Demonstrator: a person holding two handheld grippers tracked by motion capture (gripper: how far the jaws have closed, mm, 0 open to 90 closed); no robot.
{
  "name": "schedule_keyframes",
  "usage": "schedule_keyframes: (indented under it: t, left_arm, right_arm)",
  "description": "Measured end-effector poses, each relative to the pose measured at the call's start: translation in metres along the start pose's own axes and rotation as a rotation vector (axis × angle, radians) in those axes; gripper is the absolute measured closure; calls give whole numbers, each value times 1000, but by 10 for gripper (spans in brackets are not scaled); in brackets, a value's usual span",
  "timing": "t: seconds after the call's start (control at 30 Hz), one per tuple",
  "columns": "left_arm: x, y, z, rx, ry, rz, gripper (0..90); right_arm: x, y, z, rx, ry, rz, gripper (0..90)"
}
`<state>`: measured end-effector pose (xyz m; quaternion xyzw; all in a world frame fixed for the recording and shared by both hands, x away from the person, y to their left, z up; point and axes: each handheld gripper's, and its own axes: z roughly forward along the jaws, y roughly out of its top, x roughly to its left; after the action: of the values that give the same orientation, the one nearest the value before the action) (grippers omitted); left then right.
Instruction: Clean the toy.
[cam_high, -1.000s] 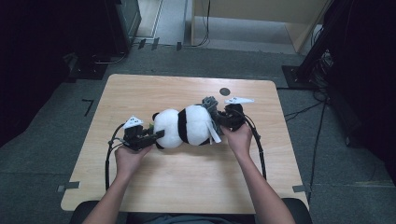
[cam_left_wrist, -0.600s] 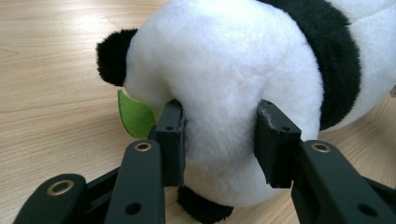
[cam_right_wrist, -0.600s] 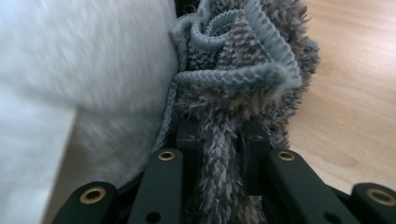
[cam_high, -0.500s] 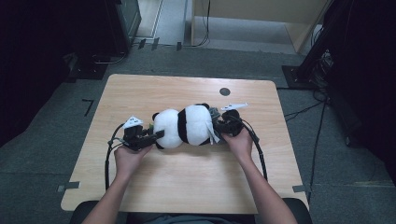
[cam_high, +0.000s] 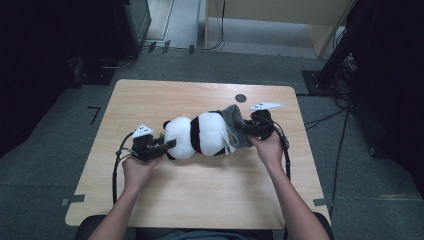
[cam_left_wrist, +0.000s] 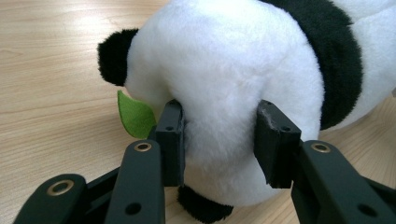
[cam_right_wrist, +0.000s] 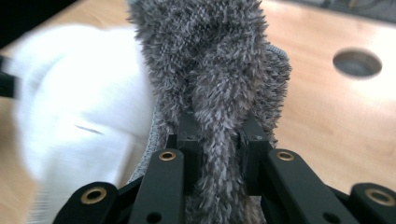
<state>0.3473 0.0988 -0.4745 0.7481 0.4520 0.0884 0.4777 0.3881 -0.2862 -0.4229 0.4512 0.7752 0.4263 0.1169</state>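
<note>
Pinching the panda's white head between its pads, my left gripper (cam_left_wrist: 219, 140) is standing partly open, both black jaws pressing into the fur of the plush panda (cam_high: 196, 135). A green felt leaf (cam_left_wrist: 134, 114) is poking out just beside one jaw, below a black ear. My right gripper (cam_right_wrist: 218, 140) is squeezing nearly shut on a fold of grey fuzzy fabric (cam_right_wrist: 210, 70), which is bunching upward out of the jaws. From above, I am seeing that grey fabric (cam_high: 235, 125) sitting at the panda's far end from the head, touching its white body. The panda is lying on its side across the middle of the wooden table (cam_high: 200, 200), stretched between my two hands. A dark round hole (cam_high: 241, 98) is showing in the tabletop behind the toy.
</note>
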Motion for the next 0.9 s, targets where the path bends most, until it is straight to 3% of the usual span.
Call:
schedule_keyframes:
  t: [0.13, 0.4, 0.53, 0.73, 0.9]
  left_arm:
    - [0, 0, 0, 0, 2, 4, 585]
    - [0, 0, 0, -2, 1, 0, 585]
    - [0, 1, -1, -2, -1, 1, 585]
    - [0, 1, -1, -1, -2, -8, 586]
    - [0, 1, -1, -1, -2, -6, 586]
  right_arm:
    - [13, 12, -16, -49, 26, -29, 760]
    - [60, 30, -20, -44, 97, -141, 759]
    - [82, 32, -9, -28, 152, -171, 758]
    - [109, 27, 17, 35, 195, -226, 753]
    - [124, 24, 36, 64, 220, -253, 747]
